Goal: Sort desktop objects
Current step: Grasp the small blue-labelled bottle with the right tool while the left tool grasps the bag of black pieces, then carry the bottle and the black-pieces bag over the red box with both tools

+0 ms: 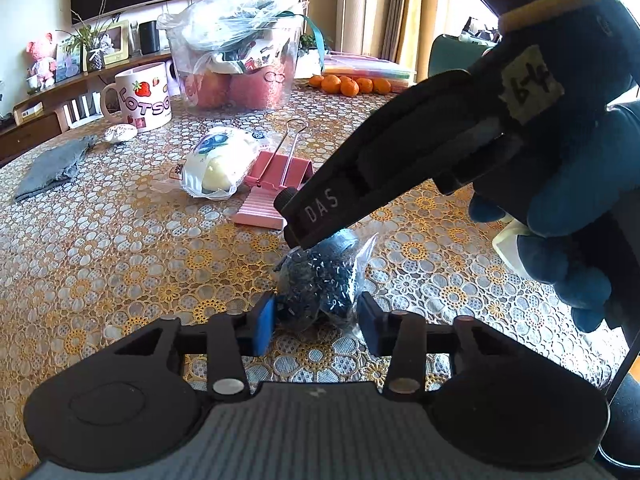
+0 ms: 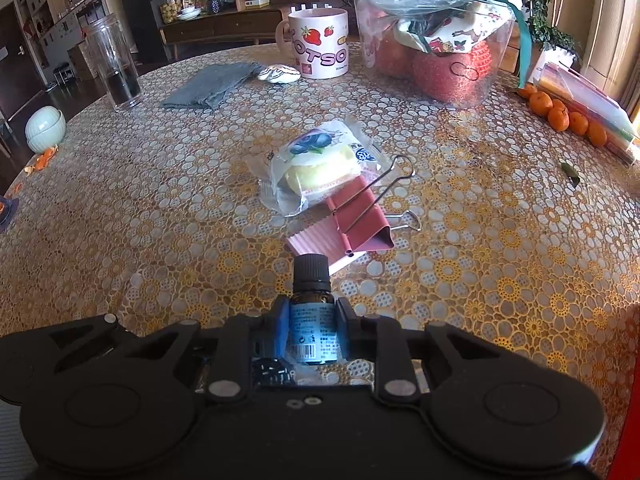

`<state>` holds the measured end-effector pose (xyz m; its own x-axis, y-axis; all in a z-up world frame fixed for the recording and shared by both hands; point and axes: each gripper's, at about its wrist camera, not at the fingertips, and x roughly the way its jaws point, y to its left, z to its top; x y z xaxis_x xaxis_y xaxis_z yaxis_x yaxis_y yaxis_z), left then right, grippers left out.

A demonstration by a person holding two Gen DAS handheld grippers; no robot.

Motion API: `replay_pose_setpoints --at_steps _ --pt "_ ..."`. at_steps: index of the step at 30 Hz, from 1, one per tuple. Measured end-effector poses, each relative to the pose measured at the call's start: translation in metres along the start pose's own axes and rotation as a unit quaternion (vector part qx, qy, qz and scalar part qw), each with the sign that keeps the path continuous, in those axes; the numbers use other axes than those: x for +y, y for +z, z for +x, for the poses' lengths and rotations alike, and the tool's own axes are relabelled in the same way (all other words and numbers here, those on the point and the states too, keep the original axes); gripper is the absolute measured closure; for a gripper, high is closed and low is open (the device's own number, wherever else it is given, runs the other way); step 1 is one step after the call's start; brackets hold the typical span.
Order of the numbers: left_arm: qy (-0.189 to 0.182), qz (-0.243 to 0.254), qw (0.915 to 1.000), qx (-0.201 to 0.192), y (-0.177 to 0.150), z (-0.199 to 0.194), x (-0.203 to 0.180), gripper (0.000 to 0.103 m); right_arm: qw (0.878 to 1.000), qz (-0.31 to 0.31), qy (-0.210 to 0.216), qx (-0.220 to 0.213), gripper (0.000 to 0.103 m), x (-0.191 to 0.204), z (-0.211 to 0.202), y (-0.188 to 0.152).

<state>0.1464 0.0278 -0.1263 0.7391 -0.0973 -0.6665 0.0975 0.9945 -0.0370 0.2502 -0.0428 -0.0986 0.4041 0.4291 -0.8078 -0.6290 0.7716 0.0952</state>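
Observation:
My right gripper (image 2: 313, 326) is shut on a small dark bottle (image 2: 313, 312) with a black cap and blue label, held just above the table. In the left wrist view that gripper (image 1: 304, 224) reaches in from the right, its tip over a clear bag of small black pieces (image 1: 324, 280). My left gripper (image 1: 316, 320) is open, its blue pads either side of the bag's near end. A wrapped pastry (image 2: 316, 168) and a pink binder clip (image 2: 360, 216) on a pink ridged card (image 2: 316, 244) lie beyond.
A Lotso mug (image 2: 320, 44), a clear tub of red-wrapped fruit (image 2: 436, 40), a grey cloth (image 2: 212, 84), a glass tumbler (image 2: 116, 68), tangerines (image 2: 560, 112) and a small wrapped sweet (image 2: 279, 73) stand on the lace-covered table (image 2: 120, 200).

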Motion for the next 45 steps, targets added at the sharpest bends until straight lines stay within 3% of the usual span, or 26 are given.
replay_pose_setpoints --at_steps 9,30,45 --pt "-0.008 -0.012 0.9999 0.006 0.002 -0.002 -0.001 0.069 0.999 0.038 -0.017 -0.019 0.080 -0.023 -0.020 -0.012" --pt "-0.011 0.002 0.9995 -0.028 0.039 -0.028 -0.030 0.069 0.993 0.101 -0.029 -0.061 0.080 -0.059 -0.091 -0.048" --pt "-0.039 0.042 0.9959 -0.071 0.078 -0.061 -0.087 0.069 0.983 0.130 -0.034 -0.124 0.080 -0.089 -0.166 -0.069"
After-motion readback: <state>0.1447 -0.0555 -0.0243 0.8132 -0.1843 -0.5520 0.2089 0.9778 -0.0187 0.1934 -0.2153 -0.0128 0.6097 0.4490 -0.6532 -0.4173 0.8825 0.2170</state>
